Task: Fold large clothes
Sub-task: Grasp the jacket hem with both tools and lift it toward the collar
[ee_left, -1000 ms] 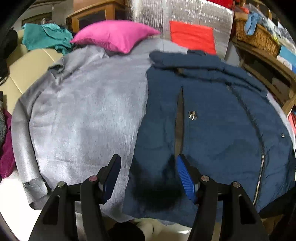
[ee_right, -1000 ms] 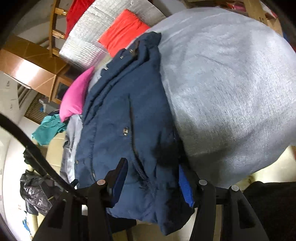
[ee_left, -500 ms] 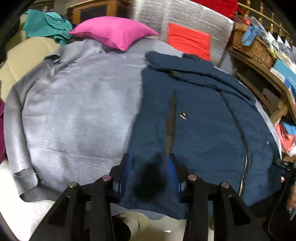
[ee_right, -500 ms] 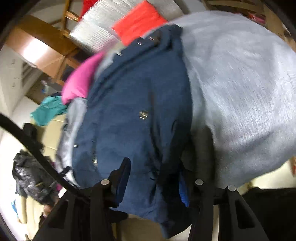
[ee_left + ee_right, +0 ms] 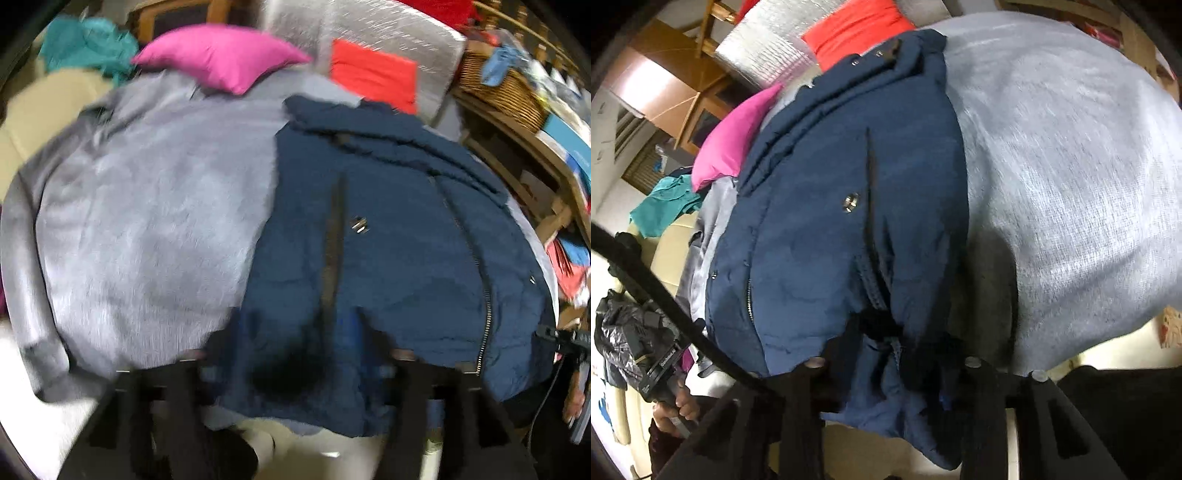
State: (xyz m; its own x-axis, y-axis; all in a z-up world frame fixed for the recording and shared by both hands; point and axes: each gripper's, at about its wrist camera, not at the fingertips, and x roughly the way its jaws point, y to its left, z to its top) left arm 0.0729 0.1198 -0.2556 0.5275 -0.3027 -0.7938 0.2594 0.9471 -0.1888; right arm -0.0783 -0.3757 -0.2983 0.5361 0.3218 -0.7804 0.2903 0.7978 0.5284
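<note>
A navy blue padded jacket (image 5: 388,236) lies spread on a grey garment (image 5: 147,206) over a cushioned surface; it also shows in the right wrist view (image 5: 820,229). My left gripper (image 5: 295,354) is shut on the jacket's bottom hem at one side. My right gripper (image 5: 886,354) is shut on the hem at the other side, the cloth bunched between its jaws. The grey garment (image 5: 1071,166) fills the right of the right wrist view. The left view is blurred.
A pink pillow (image 5: 221,55), a red cushion (image 5: 373,79) and a silver padded panel (image 5: 362,33) sit behind the clothes. A wicker basket (image 5: 498,88) stands on wooden shelves at the right. A teal cloth (image 5: 85,48) lies at the back left.
Both grippers have moved onto the jacket's bottom hem and closed on it. The hem is bunched and lifted a little at both grips.
</note>
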